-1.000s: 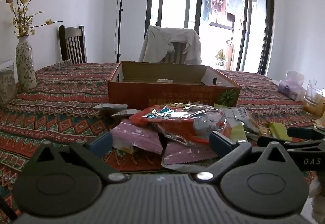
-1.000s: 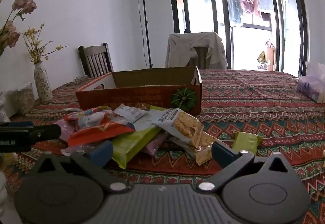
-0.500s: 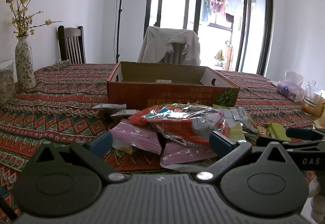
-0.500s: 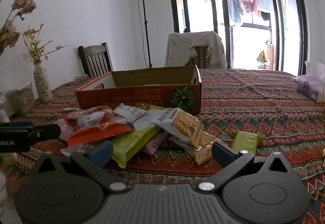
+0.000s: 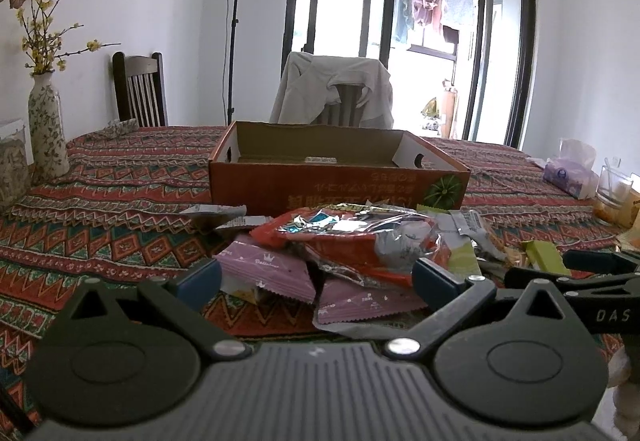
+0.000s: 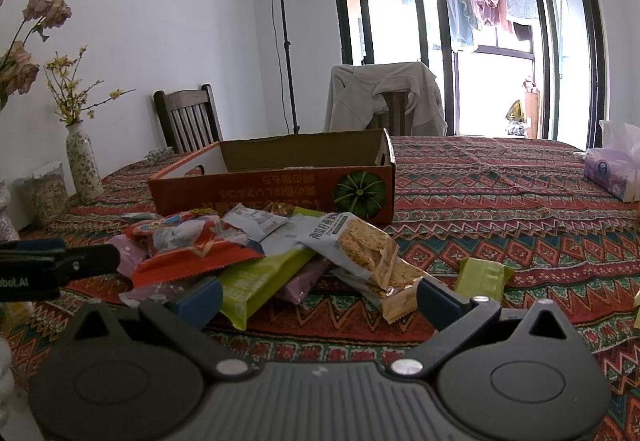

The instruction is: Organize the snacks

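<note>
**Crinkled wrappers heaped before the box**

My left gripper (image 5: 316, 283) and right gripper (image 6: 318, 295) both hover with jaws spread wide, gripping nothing. The snack pile (image 6: 256, 253) of glossy foil, pink pouches and a flat green bar lies on the woven patterned tabletop (image 6: 520, 209), just in front of the shallow rectangular cardboard box (image 5: 336, 181).

Snack pile is mostly crinkly glossy foil, like that red packet (image 5: 352, 237), sitting by a matt cardboard box (image 5: 336, 185) on a woven cloth-covered counter (image 5: 104, 201), plus matt black plastic fingers (image 5: 436, 281).
</note>
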Motion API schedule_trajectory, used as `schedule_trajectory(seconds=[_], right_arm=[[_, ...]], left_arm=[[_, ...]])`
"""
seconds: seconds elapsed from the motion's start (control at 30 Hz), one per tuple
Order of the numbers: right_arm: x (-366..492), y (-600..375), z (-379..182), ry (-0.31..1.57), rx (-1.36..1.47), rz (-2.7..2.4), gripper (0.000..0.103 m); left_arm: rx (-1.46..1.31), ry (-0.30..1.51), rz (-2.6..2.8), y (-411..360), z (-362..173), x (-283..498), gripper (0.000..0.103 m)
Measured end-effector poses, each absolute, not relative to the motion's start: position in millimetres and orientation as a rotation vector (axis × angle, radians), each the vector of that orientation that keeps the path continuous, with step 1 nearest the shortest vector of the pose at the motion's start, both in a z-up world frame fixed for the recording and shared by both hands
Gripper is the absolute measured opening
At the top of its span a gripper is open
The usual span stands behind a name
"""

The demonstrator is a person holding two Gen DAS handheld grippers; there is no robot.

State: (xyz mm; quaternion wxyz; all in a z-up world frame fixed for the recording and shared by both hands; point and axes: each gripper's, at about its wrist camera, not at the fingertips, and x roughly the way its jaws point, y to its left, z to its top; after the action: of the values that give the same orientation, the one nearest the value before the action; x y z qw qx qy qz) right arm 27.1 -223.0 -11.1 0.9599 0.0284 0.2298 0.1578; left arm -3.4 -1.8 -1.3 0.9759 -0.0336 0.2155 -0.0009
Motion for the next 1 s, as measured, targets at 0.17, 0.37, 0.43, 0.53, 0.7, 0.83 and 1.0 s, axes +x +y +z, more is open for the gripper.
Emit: schedule_trajectory(seconds=[0.17,0.37,0.43,0.53,0.7,0.83,1.0], right_arm=[[27.1,-223.1,-11.2,0.466,0.058,0.321,0.103],[27.0,-223.3,-11.3,0.466,0.058,0.320,0.103],[27.0,-223.4,-11.3,0.467,0.059,0.320,0.103],[27.0,-223.8,-11.8,0.469,0.060,0.318,0.103],[26.7,-228.0,-14.5,0.470,0.064,0.315,0.103],[26.8,-227.8,-14.5,0.470,0.065,0.316,0.103],[26.7,-228.1,-14.5,0.471,0.064,0.316,0.103]], left_arm=[[-0.068,0.435,-0.003,-2.9,-1.1,-4.0,0.103],[-0.070,0.436,-0.003,-2.5,-1.1,-4.7,0.103],[-0.073,0.436,-0.003,-2.0,-1.2,-4.5,0.103],[-0.075,0.436,-0.002,-1.5,-1.6,-4.6,0.103],[-0.075,0.437,-0.002,-1.0,-2.0,-5.2,0.103],[-0.076,0.438,-0.001,-1.1,-1.9,-5.1,0.103],[-0.075,0.436,-0.002,-0.9,-1.9,-5.1,0.103]])
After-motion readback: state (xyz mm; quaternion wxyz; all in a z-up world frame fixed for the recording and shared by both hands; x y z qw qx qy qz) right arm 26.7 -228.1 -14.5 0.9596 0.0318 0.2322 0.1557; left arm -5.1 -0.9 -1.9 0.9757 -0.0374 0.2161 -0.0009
